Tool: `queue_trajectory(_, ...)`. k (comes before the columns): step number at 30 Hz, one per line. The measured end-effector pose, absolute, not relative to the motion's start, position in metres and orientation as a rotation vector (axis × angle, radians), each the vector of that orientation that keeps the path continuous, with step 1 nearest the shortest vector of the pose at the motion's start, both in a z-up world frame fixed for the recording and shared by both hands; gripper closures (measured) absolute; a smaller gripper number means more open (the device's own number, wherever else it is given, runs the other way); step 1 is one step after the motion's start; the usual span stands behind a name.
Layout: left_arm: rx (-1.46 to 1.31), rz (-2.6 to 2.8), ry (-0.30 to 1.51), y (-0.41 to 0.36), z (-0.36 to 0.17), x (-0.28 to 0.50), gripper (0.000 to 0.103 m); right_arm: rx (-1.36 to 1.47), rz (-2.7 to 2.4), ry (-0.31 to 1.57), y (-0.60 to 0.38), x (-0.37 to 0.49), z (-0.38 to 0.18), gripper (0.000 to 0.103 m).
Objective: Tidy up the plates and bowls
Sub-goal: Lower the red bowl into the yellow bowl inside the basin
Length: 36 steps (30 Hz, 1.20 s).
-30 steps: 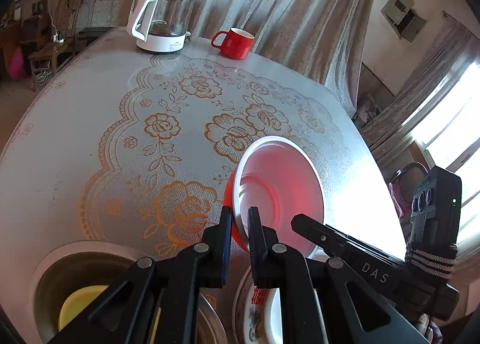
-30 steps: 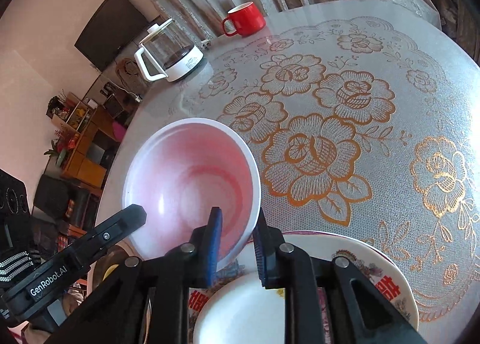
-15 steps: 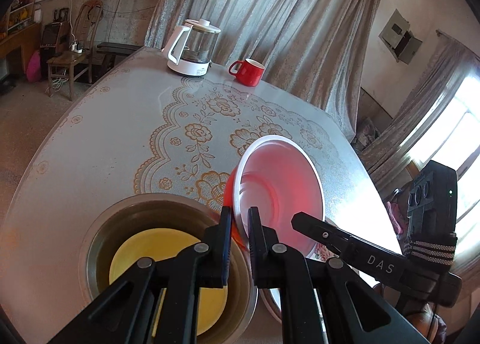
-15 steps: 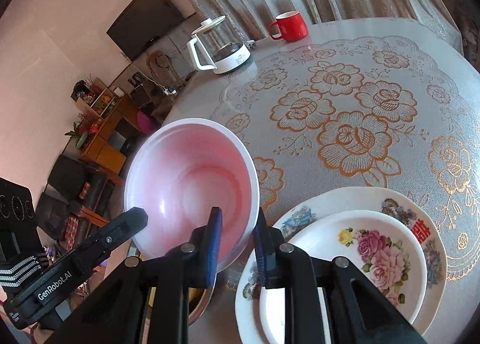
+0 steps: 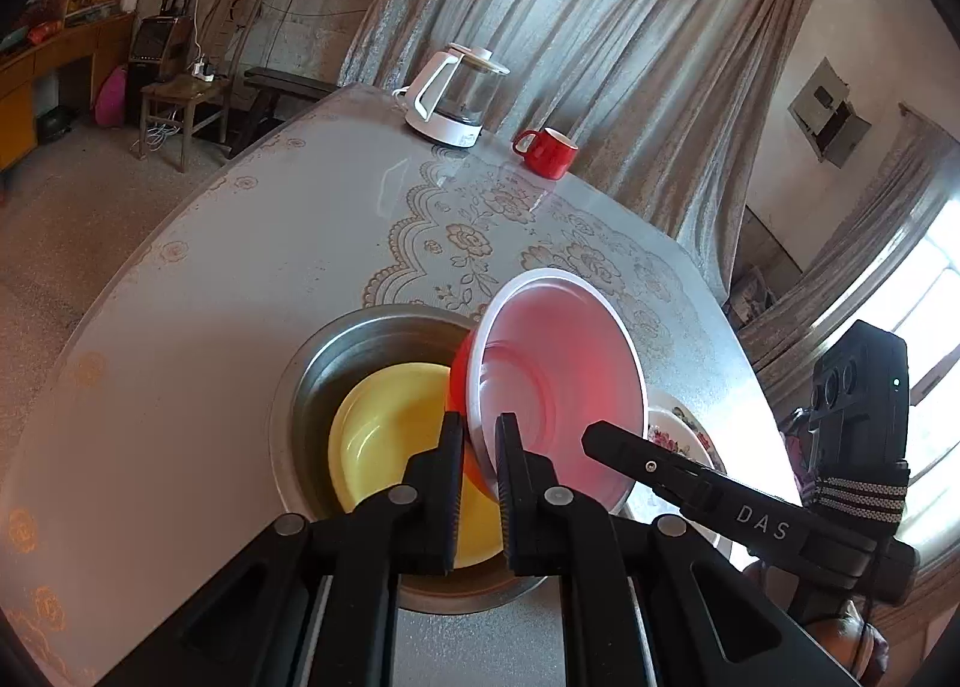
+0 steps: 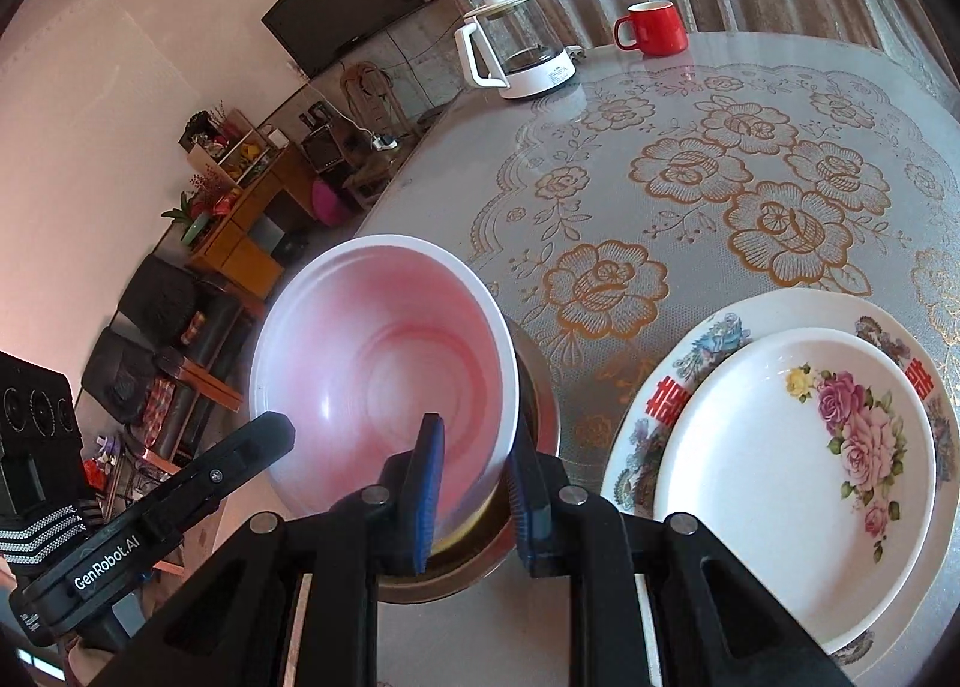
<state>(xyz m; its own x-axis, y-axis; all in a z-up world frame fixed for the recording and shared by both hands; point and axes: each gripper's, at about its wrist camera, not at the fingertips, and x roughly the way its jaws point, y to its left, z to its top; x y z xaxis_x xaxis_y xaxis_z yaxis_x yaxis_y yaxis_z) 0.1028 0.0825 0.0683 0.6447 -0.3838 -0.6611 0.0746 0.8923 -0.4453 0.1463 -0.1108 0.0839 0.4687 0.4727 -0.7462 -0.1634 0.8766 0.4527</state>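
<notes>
A red bowl with a white inside [image 5: 564,381] hangs tilted in the air, held by both grippers. My left gripper [image 5: 480,435] is shut on its near-left rim. My right gripper [image 6: 477,447] is shut on the opposite rim of the same bowl [image 6: 384,363]. Under the bowl stands a steel basin [image 5: 312,363] with a yellow bowl [image 5: 384,435] inside it; the red bowl hovers over the basin's right side. To the right, a small flowered plate [image 6: 798,447] lies stacked on a larger patterned plate [image 6: 678,387].
A glass kettle with a white base [image 5: 456,96] and a red mug [image 5: 549,153] stand at the far edge of the round table [image 5: 180,327], by the curtain. The table edge runs close to the left of the basin. Chairs and furniture lie beyond.
Both grippers have carried the red bowl leftward, from above the stacked plates to above the steel basin. The basin and yellow bowl have come fully into the left wrist view.
</notes>
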Motion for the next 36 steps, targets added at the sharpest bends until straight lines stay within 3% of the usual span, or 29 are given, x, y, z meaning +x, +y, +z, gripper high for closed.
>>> queue_trajectory(33, -0.444, -0.198, 0.923, 0.108, 0.022, 0.098, 0.093, 0.254, 0.404, 1.064, -0.083, 0.138, 0.055, 0.081)
queue_trajectory(36, -0.424, -0.187, 0.917, 0.108, 0.021, 0.099, 0.092, 0.235, 0.398, 1.055, -0.081, 0.137, 0.056, 0.085)
